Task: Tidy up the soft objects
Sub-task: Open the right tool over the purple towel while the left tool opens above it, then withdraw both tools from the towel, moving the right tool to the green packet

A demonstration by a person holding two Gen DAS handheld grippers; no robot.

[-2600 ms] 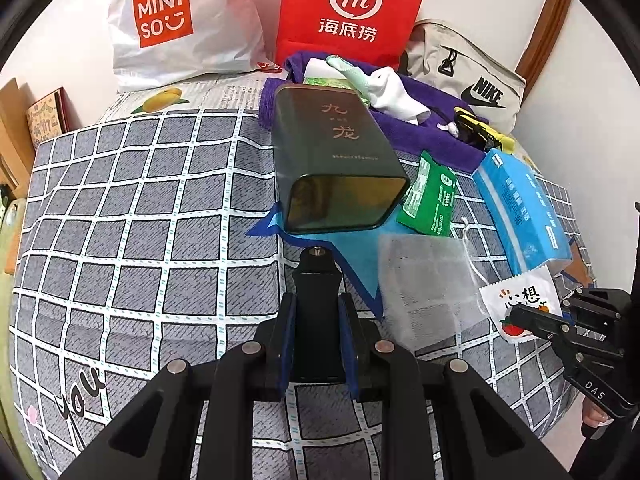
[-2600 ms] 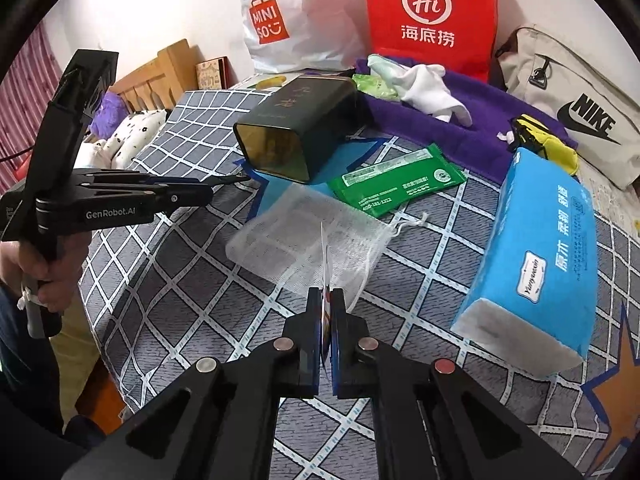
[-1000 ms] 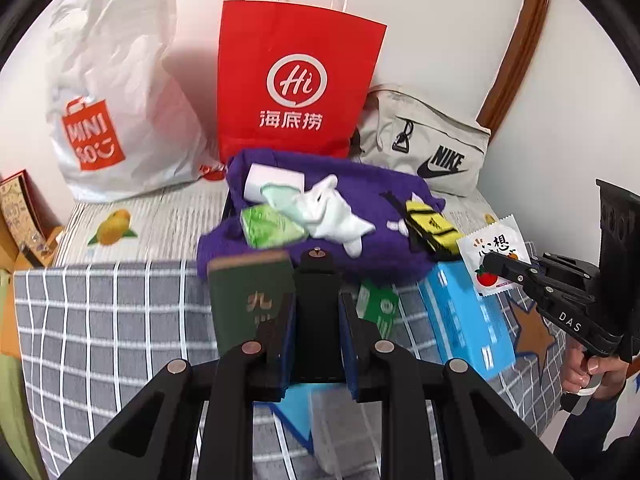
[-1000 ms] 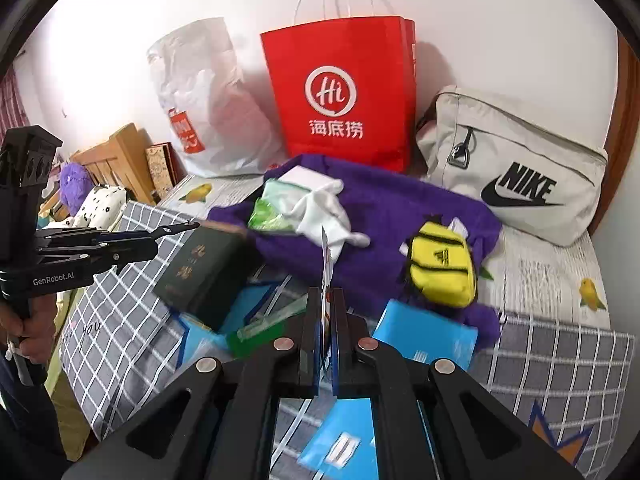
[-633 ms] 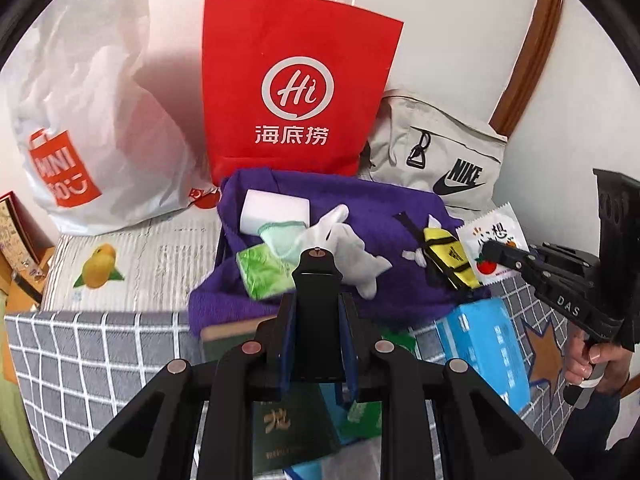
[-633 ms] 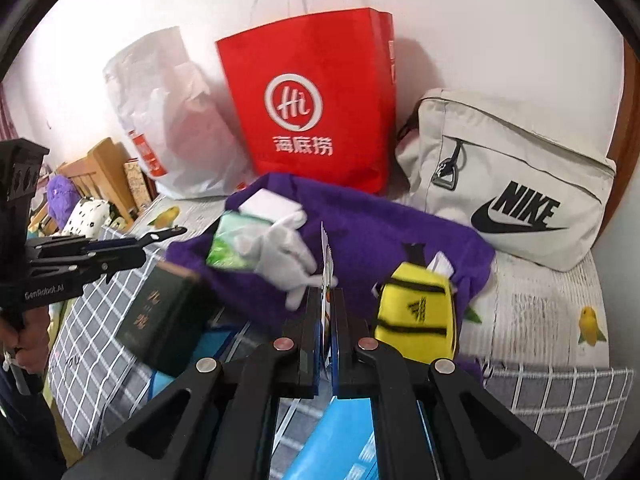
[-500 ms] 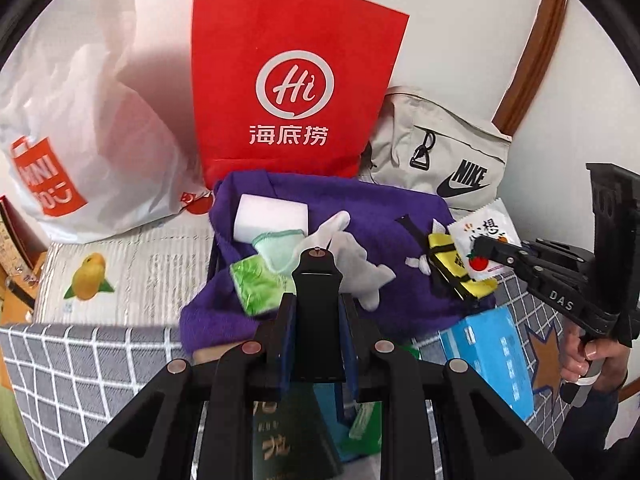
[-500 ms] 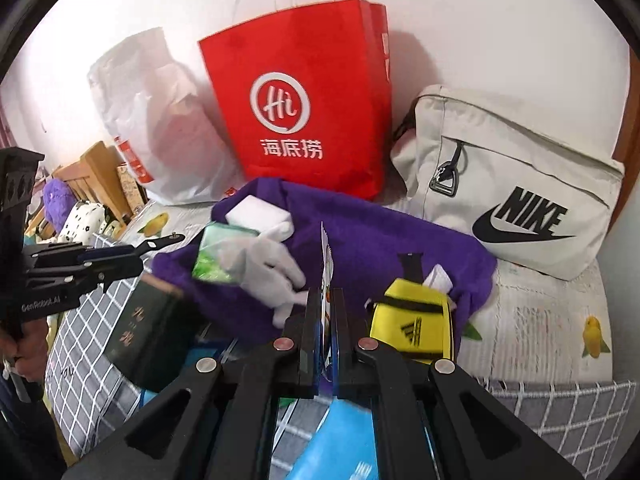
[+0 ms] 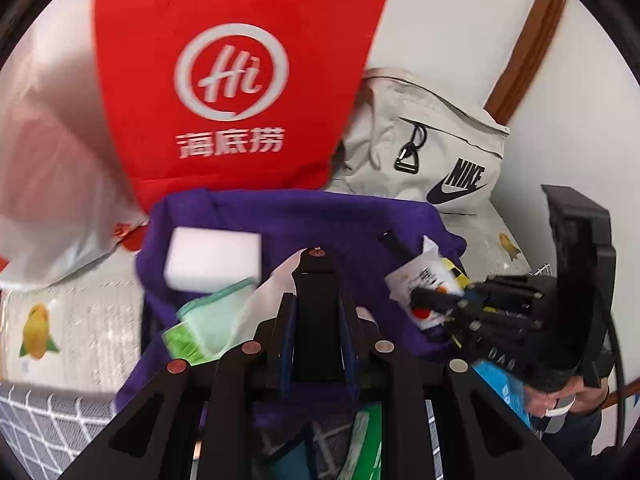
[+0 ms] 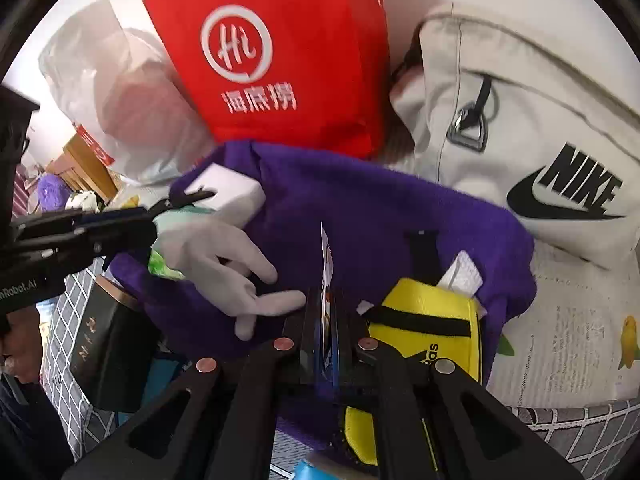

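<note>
Two grippers hang over the heap at the middle of both views; the right gripper [image 10: 326, 300] has its jaws pressed together on a thin packet [image 10: 326, 264], seen edge-on at the lower centre of the right view and flat, white with a red print, at centre right of the left view; the left gripper [image 9: 316, 300] has its jaws nearly together, blue pads clamped on a black block [image 9: 316, 320] that I cannot identify; its thin tip enters the right view from the left edge, over the sponge [image 10: 232, 192]

The cloth [image 10: 380, 208], purple, fills the middle of the frame; on it lie the sponge at upper left, a white glove [image 10: 216, 256] just below it with fingers spread toward the packet, a green pack [image 9: 188, 332] partly under the glove, and a yellow pouch [image 10: 424, 320] at lower right, just beside the right gripper's finger

Behind the cloth a red bag [image 9: 240, 80] stands at top centre; a white plastic bag [image 9: 52, 160] is at its left; a pale Nike bag [image 10: 540, 140] at its right

A dark tin [image 10: 108, 344] sits at lower left, below the left gripper; whether it touches the gripper I cannot tell; a hand [image 9: 560, 396] grips the right handle at the lower right of the left view, near a blue pack [image 9: 504, 392]; a grey checked cover [image 9: 48, 420] shows at the lower left
</note>
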